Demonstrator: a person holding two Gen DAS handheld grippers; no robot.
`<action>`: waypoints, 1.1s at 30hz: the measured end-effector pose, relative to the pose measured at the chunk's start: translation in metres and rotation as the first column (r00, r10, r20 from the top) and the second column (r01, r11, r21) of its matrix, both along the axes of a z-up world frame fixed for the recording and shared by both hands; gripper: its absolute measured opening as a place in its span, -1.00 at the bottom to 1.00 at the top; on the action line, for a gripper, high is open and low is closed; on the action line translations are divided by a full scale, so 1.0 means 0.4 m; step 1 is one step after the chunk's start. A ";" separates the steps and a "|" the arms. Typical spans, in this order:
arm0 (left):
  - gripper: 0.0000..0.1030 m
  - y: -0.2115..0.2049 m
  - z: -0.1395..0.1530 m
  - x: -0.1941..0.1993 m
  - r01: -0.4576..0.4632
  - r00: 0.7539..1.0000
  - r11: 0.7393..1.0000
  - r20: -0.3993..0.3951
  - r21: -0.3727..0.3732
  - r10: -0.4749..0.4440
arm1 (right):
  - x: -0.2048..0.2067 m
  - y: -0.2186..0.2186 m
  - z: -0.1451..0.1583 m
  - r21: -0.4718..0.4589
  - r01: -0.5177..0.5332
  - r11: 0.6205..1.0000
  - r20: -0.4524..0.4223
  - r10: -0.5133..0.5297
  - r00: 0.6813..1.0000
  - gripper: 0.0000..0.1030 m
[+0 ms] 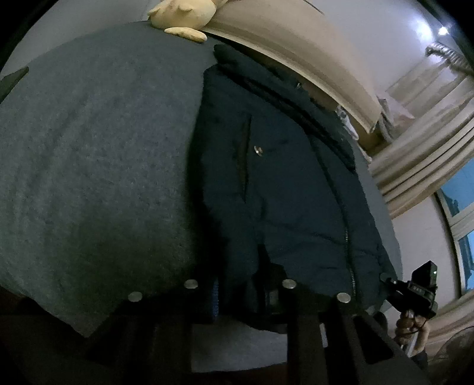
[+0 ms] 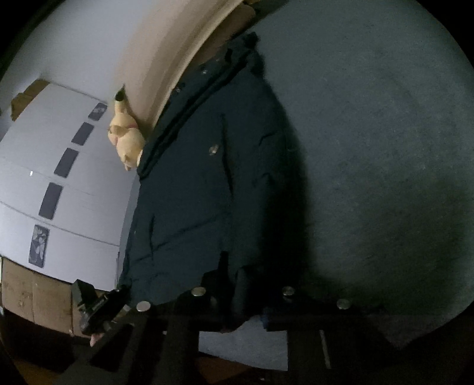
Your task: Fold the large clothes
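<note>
Left wrist: grey blanket (image 1: pixel 89 163) covers bed, navy jacket (image 1: pixel 281 177) flat on its right half, plush (image 1: pixel 183 14) at far edge. Left gripper (image 1: pixel 240 293) and right gripper (image 2: pixel 243 299) both at jacket's near hem; grip hidden, can't tell.

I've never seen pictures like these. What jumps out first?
A big dark navy jacket lies spread across a grey bed cover, with both grippers gripping its near hem: the left gripper and the right gripper. A yellow plush toy sits at the far end by the beige headboard.
</note>
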State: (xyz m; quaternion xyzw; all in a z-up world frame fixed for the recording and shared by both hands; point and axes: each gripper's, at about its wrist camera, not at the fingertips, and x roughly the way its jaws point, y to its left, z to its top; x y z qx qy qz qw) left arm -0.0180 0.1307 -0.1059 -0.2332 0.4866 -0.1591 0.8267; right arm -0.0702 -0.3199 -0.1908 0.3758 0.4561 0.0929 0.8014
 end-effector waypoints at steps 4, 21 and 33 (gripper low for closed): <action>-0.64 -0.003 0.026 -0.022 0.005 1.000 1.000 0.029 0.021 -0.006 | -0.015 0.001 0.020 -0.014 -0.006 1.000 0.022 0.006 1.000 -0.72; -0.64 0.015 0.046 -0.146 0.030 0.999 0.999 0.034 0.040 -0.031 | -0.138 0.024 0.016 0.049 0.002 0.999 0.021 -0.003 1.000 -0.73; -0.64 0.003 0.067 -0.187 0.058 0.995 0.990 0.073 0.129 -0.068 | -0.148 0.041 0.034 0.016 0.005 1.000 0.020 -0.006 1.000 -0.73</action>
